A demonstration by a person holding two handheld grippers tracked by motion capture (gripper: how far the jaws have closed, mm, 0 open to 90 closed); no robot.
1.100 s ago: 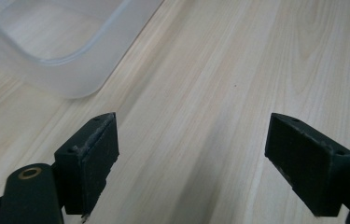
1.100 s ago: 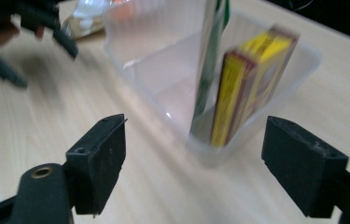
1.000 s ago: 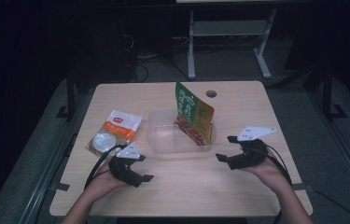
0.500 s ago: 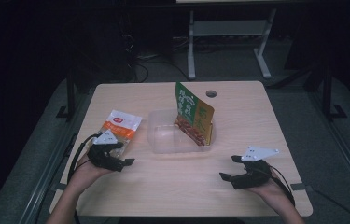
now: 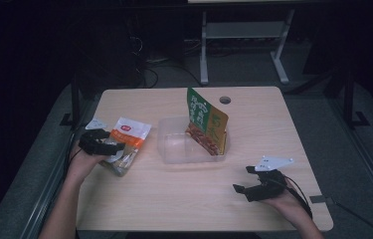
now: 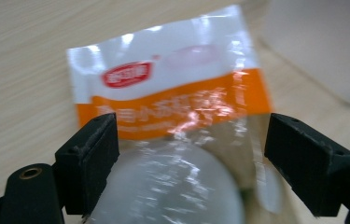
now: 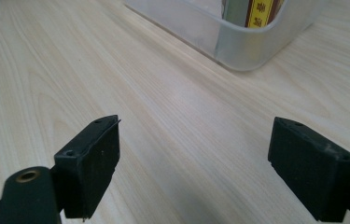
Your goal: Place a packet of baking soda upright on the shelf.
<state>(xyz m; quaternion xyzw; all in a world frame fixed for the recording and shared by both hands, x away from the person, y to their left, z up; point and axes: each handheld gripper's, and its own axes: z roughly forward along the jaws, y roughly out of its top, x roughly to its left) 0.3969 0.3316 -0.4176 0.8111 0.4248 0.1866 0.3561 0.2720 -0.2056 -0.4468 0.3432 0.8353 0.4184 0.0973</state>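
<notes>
clear plastic tub (image 5: 174,149) mid-surface, green and orange snack packet (image 5: 205,122) standing up in its right end, pale wood surface (image 5: 253,129), round cable hole (image 5: 225,99) near the far edge

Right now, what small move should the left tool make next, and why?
Probably close: the left tool is open, its jaws on either side of the orange-and-white snack bag, which lies on the table beside the clear plastic tub.

Overhead cam; gripper cams close-up.
</notes>
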